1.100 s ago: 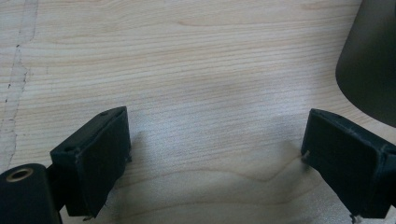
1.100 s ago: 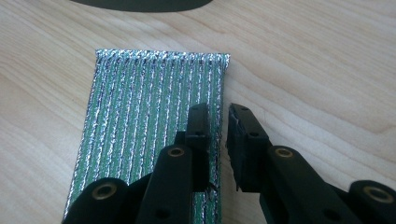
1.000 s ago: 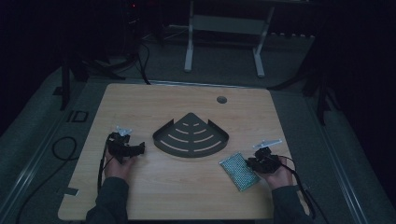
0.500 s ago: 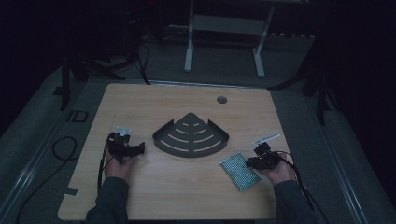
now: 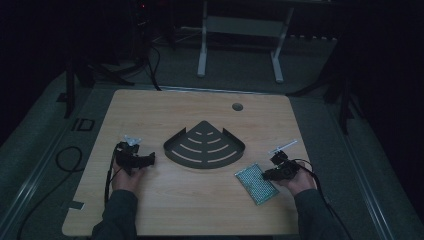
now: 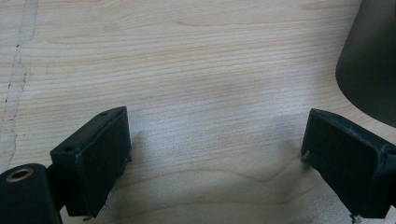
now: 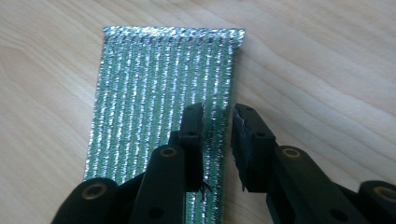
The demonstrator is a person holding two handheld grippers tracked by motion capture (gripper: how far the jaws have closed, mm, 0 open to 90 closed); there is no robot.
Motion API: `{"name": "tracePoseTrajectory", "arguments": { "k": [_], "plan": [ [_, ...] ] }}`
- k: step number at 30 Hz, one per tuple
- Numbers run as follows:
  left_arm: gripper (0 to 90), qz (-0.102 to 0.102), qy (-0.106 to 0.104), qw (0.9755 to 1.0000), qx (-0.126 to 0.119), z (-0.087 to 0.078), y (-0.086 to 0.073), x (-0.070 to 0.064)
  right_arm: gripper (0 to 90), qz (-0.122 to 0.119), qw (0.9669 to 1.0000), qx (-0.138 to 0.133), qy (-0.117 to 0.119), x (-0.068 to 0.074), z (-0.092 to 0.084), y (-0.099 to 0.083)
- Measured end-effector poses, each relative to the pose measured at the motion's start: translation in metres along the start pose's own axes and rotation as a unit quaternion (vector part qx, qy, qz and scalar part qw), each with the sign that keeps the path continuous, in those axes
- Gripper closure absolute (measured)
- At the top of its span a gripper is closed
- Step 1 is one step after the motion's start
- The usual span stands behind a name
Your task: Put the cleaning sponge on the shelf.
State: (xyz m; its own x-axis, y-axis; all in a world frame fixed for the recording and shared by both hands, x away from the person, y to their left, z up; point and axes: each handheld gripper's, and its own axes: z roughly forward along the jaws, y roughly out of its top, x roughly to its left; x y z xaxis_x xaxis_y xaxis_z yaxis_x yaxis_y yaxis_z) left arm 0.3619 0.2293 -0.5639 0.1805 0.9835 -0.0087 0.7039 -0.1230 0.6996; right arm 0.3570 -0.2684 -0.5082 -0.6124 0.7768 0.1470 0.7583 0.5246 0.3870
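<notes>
One silvery-green ribbed pouch [image 5: 256,183], one dark fan-shaped slotted tray [image 5: 204,147] and two hand-held grippers are counted on the wooden table [image 5: 200,215]. The pouch lies flat near the table's near right corner, well inside the right edge; the tray sits at the table's middle, apart from the pouch.

Both forearms are brought in over the near edge. The right gripper [image 5: 276,170] is held low in the right hand [image 5: 298,181], just beside the pouch's right side and pointed toward it. In the right gripper view [image 7: 217,114] its jaws are seen over the pouch's right-hand strip, parted by a narrow gap with nothing pinched between them; they have just been opening.

The left gripper [image 5: 137,159] is held in the left hand [image 5: 125,175] near the table's left edge, pointed toward the tray. In the left gripper view [image 6: 215,144] its jaws are spread wide over bare wood, with the tray's dark rim [image 6: 373,60] seen past the right jaw.
</notes>
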Motion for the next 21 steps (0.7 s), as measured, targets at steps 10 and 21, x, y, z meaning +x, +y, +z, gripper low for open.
{"name": "tracePoseTrajectory", "arguments": {
  "k": [10, 21],
  "plan": [
    [8.6, 0.0, 0.0, 1.0, 0.0, 0.0, 0.0, 0.0, 74.0, 0.01, 0.9996, 0.021, 0.013, -0.005, 0.005, 0.004],
    [8.6, 0.0, 0.0, 1.0, 0.0, 0.0, 0.0, 0.0, 79.2, 0.015, 0.9977, 0.051, 0.041, -0.011, 0.008, 0.009]
  ]
}}
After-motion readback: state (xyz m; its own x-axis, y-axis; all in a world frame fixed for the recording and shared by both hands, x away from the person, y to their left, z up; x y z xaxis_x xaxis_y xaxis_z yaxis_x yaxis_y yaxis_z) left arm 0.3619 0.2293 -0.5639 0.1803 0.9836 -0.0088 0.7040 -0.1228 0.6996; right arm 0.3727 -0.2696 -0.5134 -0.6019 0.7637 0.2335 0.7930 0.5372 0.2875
